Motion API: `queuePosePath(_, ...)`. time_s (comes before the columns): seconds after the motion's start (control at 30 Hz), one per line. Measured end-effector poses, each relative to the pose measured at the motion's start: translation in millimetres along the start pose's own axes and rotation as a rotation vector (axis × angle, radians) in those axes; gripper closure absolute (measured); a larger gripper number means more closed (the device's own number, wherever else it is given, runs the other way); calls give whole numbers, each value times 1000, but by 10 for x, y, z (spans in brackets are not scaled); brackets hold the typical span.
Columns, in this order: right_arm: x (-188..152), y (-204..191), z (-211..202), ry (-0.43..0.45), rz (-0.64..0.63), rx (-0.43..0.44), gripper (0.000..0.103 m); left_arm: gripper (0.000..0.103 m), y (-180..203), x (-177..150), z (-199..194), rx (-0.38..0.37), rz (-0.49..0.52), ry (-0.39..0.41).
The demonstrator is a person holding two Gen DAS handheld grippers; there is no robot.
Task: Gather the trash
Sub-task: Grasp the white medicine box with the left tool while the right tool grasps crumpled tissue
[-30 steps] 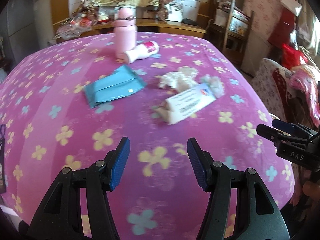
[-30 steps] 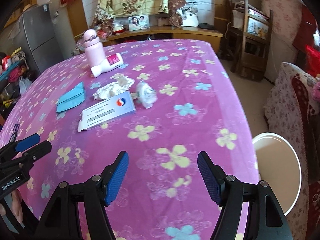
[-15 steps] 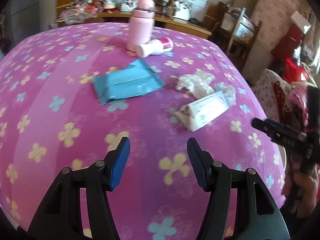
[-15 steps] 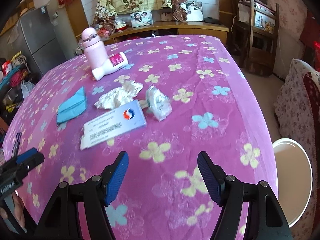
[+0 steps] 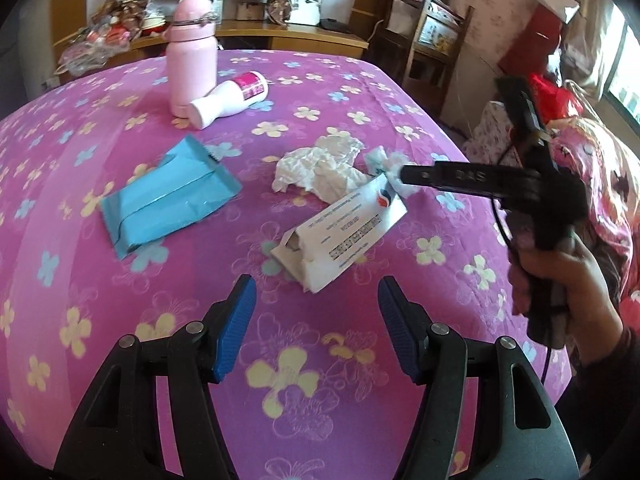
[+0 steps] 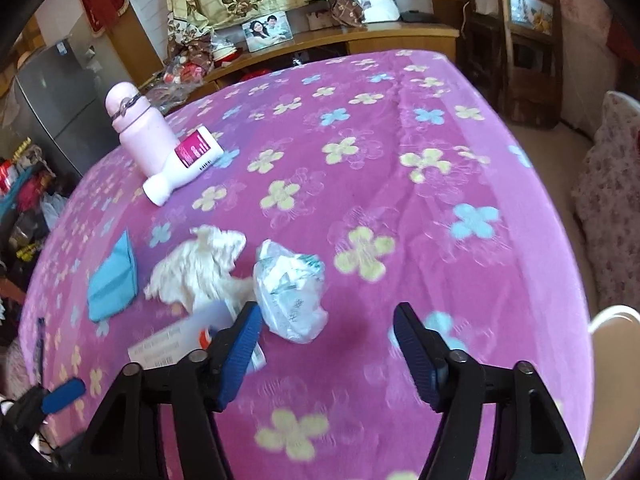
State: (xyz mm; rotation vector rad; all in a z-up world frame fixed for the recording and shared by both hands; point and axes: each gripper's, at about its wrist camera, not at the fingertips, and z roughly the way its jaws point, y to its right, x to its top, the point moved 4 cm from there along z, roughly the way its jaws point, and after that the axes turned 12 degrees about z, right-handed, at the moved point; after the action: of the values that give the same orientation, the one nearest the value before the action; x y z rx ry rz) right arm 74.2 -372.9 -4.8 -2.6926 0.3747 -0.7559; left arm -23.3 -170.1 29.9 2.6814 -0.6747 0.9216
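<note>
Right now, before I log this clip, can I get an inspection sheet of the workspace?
Surface: pink flowered cloth, rumpled.
Job's things: crumpled tissue, crumpled plastic wrapper, torn white carton.
Clutter: upright pink flask; white bottle lying against it; blue packet.
Grippers: left hand-held gripper opening, nothing between its fingers; right hand-held gripper closing, nearing the wrapper, not gripping.
Cables: black cord by the right hand.
Surroundings: wooden shelf, chair, fridge.
</note>
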Motion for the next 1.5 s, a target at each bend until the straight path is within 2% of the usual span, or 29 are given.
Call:
queuePosePath(0.17,70,7,151,-36,22,44,60,38,25,111,94,-13,37,5)
queuePosePath(0.2,82,4,160,-28,17,43,72,38,34,147,125,-13,50,4)
queuePosePath(0.23,84,2,169,-28,10,36,79,38,41,170,148,-17,59,2)
queuePosePath(0.3,85,21,153,-26,6,41,85,38,74,222,211,-28,86,-6)
queuePosePath(0.57,23,241,-221,25,6,46,86,37,326,418,558,-6,264,-63)
queuePosePath(0.7,-47,324,-387,37,-10,35,86,37,464,426,758,42,370,-106)
queuePosePath(0.77,-78,358,-443,39,-5,43,86,37,462,450,835,64,377,-115)
queuePosePath(0.87,-138,374,-513,40,-4,56,86,38,416,473,875,48,337,-120)
queuePosePath(1.07,-304,327,-618,44,-36,59,86,53,410,389,751,48,312,-123)
queuePosePath(1.1,-335,320,-637,43,-37,62,86,59,413,371,723,43,302,-125)
queuePosePath(1.13,-371,315,-659,41,-38,68,86,85,417,359,674,36,292,-119)
queuePosePath(1.17,-398,315,-677,40,-39,70,86,95,421,346,622,27,282,-125)
queuePosePath(1.23,-475,308,-724,40,-43,71,86,99,419,304,561,13,246,-140)
queuePosePath(1.37,-578,344,-788,36,-32,71,86,97,431,211,543,33,244,-132)
queuePosePath(1.4,-602,356,-806,36,-27,72,86,90,428,208,535,27,237,-123)
queuePosePath(1.43,-621,365,-823,36,-24,73,86,72,419,210,537,21,229,-126)
queuePosePath(1.47,-640,372,-843,37,-22,73,86,60,413,223,537,23,224,-129)
queuePosePath(1.5,-665,379,-866,39,-21,74,86,37,414,241,529,31,226,-118)
